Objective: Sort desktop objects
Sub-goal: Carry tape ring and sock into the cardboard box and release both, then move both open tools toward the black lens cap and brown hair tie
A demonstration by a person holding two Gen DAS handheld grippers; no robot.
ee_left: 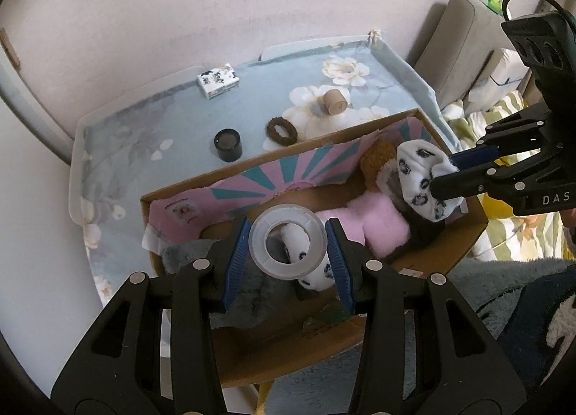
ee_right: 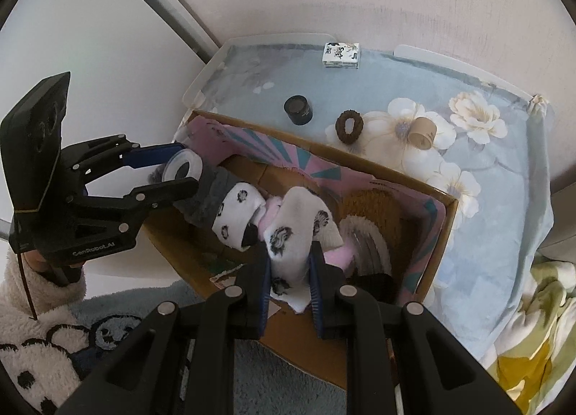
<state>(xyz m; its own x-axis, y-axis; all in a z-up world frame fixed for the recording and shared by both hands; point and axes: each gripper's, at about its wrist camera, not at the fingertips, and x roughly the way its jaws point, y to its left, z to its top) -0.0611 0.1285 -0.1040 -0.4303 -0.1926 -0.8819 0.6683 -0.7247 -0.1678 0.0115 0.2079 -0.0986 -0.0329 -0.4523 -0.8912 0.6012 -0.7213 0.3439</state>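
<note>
**Clerk:** Left wrist view, item one: tape roll (ee_left: 288, 241), clear plastic ring, held across its width between the blue pads of the left claw (ee_left: 288, 253), hanging over the near end of the cardboard box (ee_left: 464, 235).

**Checker:** And the other claw?

**Clerk:** Item two: spotted white sock (ee_right: 288, 238), clenched in the right claw (ee_right: 289, 271), its toe end draped down among the box's contents. Both claws are grasping; neither is released.

**Checker:** Contents of the box?

**Clerk:** Second spotted sock (ee_right: 237, 215), grey sock (ee_right: 205, 195), pink fluffy item (ee_left: 378, 224), brown furry item (ee_left: 374, 159). Pink and teal printed liner (ee_left: 288, 170) along the far wall.

**Checker:** Still out on the counter?

**Clerk:** Black jar (ee_left: 227, 144), brown hair tie (ee_left: 282, 131), small cardboard tube (ee_left: 334, 101) lying on its side, patterned white box (ee_left: 218, 81) at the far edge. All on the floral blue cloth (ee_left: 144, 134), well apart from both claws.

**Checker:** Step in hand?

**Clerk:** By my judgement, depositing. Both items are over the box, not yet let go.

**Checker:** Next move?

**Clerk:** Likely lower each a little, open the claws so tape and sock drop inside the walls, then lift clear without snagging the socks. After that, four counter items remain to fetch.
</note>
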